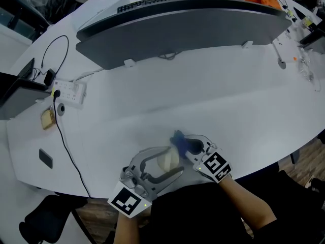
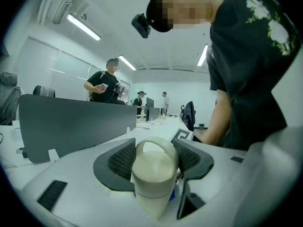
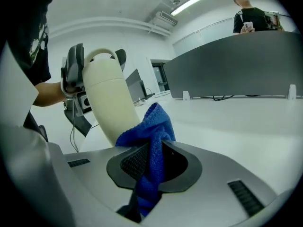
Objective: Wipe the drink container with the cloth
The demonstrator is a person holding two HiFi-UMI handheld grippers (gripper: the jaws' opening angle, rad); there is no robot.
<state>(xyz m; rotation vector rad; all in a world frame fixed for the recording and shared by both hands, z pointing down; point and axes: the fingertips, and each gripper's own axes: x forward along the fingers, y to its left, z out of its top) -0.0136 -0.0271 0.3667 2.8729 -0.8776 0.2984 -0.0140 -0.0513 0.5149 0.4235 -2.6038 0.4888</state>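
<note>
Left tongs (image 2: 154, 149) clamp the cream bottle (image 3: 106, 98) tilted over the bench (image 1: 203, 100) so the right tongs (image 3: 150, 162), pinching a blue cloth (image 3: 154, 122) at its one o'clock, can rub it.

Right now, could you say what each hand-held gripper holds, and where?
Left hand-held gripper: cream drink bottle, by its loop-handled lid end. Right hand-held gripper: blue woven cloth, mid-bunch.

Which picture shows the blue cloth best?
The right gripper view: the blue cloth fills the middle, pinched in the right tool and lying against the cream bottle. The head view shows only a small blurry blue patch. The left gripper view shows just a blue sliver beside the bottle.
</note>
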